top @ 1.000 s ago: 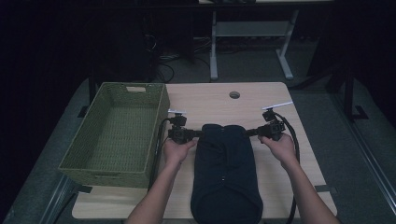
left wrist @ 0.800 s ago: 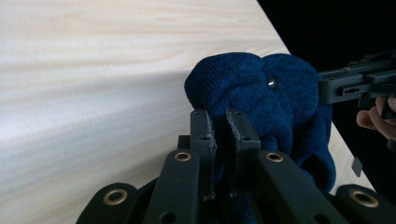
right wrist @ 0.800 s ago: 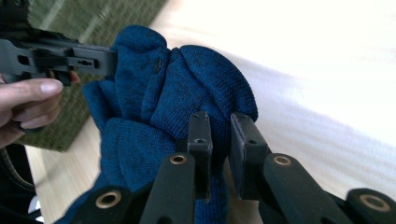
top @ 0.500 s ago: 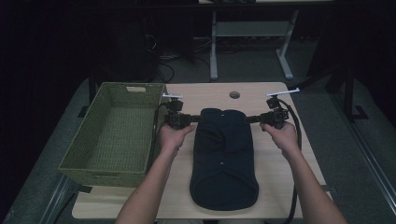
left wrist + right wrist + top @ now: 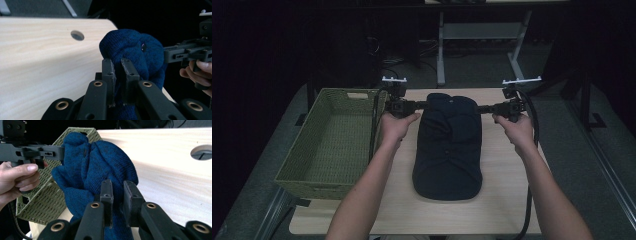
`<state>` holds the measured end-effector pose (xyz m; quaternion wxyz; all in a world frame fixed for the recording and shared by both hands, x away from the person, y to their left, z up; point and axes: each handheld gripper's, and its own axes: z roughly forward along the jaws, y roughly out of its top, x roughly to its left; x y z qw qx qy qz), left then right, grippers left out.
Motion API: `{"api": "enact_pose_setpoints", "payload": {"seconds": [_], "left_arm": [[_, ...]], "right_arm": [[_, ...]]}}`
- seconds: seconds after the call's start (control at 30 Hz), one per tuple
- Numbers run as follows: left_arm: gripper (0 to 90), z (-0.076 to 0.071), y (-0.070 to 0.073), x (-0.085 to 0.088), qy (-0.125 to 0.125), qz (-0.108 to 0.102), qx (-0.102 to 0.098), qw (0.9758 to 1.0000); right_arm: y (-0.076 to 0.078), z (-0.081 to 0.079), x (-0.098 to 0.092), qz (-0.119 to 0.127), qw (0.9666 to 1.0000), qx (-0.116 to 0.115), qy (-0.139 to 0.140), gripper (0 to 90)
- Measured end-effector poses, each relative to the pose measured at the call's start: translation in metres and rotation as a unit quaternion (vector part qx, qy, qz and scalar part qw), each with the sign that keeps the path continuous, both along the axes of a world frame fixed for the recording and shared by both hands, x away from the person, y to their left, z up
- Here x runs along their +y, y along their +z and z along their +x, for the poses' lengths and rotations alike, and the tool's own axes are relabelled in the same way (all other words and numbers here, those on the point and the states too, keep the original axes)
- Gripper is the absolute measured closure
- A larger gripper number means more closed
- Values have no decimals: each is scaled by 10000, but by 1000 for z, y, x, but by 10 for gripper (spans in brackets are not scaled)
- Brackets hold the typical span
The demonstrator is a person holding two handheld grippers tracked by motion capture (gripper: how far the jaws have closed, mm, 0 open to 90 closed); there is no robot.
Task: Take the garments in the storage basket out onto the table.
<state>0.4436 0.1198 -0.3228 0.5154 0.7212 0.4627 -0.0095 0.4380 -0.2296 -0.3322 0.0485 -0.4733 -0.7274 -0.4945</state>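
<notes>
A dark blue knitted garment [image 5: 447,150] with small buttons lies folded lengthwise on the wooden table [image 5: 502,200]. Its far end hangs raised between my two grippers. My left gripper [image 5: 419,105] is shut on the left corner of that end, and in the left gripper view the jaws [image 5: 117,67] pinch the knit [image 5: 130,47]. My right gripper [image 5: 485,108] is shut on the right corner, with blue fabric [image 5: 105,160] clamped between its jaws [image 5: 117,188]. Each gripper view shows the other gripper across the garment: the right one [image 5: 185,51] and the left one [image 5: 37,151].
A green woven basket [image 5: 302,187] stands empty at the table's left side, close to my left hand, and its wall [image 5: 42,200] appears in the right gripper view. A round cable hole [image 5: 77,35] sits near the far table edge. Desk legs and cables stand beyond the table.
Both hands have risen and moved toward the far edge with the garment's end in their grip. That end has lifted off the table and the garment has stretched out longer.
</notes>
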Motion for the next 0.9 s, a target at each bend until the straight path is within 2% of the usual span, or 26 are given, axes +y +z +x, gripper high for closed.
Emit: {"api": "enact_pose_setpoints", "payload": {"seconds": [0.17, 0.23, 0.3, 0.4, 0.5, 0.63, 0.73, 0.9], "left_arm": [[826, -1, -10, -1, -40, 36, 74, 10000], [824, -2, -19, -2, -35, 107, 140, 9998], [823, -5, -26, -3, -59, 154, 182, 9997], [820, -10, -31, -1, -44, 92, 179, 9998], [819, -16, -38, 0, -74, 125, 163, 9998], [819, -24, -50, 5, -66, 110, 274, 9995], [818, -32, -56, 7, -92, 93, 236, 9996], [815, -45, -62, 10, -177, 70, 181, 9997]], "right_arm": [[-8, -4, 1, -26, 10000, -60, -26, 788], [-21, -8, 2, -94, 9999, -58, -28, 786], [-26, -11, 3, -96, 9999, -75, -27, 785], [-31, -15, 4, -98, 9999, -83, -6, 781], [-35, -20, 3, -80, 9999, -101, 34, 778], [-41, -29, 6, -143, 9997, -110, 152, 775], [-46, -35, 8, -191, 9995, -141, 203, 775], [-53, -46, 7, -126, 9994, -153, 295, 770]]}}
